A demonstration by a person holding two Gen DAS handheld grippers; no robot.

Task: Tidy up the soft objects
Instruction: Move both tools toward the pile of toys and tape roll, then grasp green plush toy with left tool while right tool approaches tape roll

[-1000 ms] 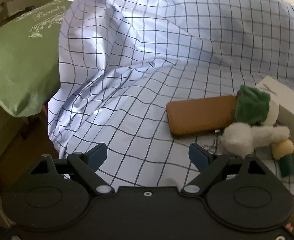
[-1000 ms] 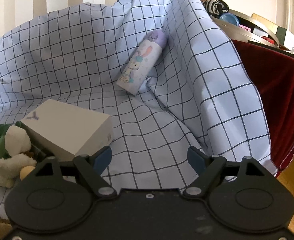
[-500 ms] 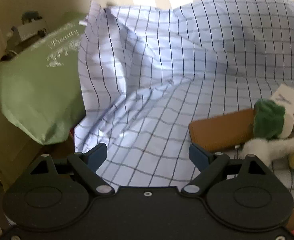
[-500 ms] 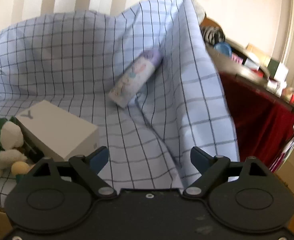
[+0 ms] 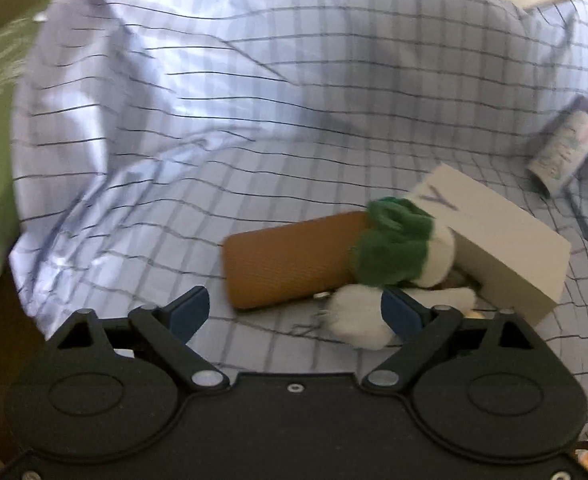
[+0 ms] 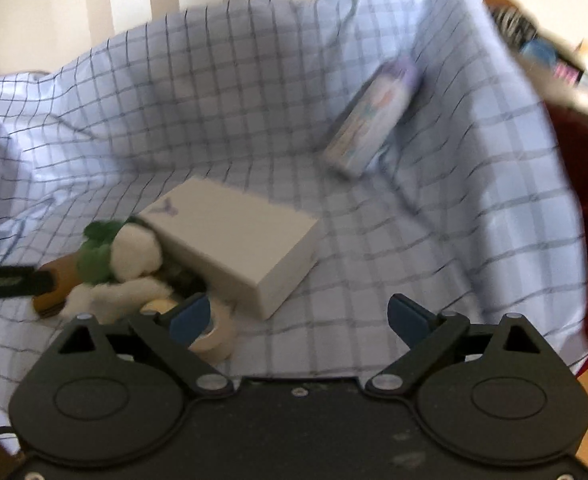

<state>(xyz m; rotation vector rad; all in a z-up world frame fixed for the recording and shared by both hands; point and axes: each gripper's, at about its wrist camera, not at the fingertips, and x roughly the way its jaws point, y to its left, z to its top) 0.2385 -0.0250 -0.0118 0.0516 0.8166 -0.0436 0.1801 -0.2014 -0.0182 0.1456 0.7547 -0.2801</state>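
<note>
A: Nearest the left wrist camera, the left gripper (image 5: pixel 294 312) has its jaws opening, nothing between them, only checked cloth (image 5: pixel 254 128) under the gap.

B: And the right gripper (image 6: pixel 300 316)?

A: Also opening, clasping nothing. A tape roll (image 6: pixel 214 338) lies just behind its left finger.

B: Where is the soft thing?

A: The green-and-white plush toy (image 5: pixel 394 252) lies on the cloth, touching a brown case (image 5: pixel 290 260) on one side and a white box (image 5: pixel 502 240) on the other.

B: Farther back?

A: A purple printed bottle (image 6: pixel 374 116) lies tilted against the cloth's raised fold, well apart from the box.
</note>
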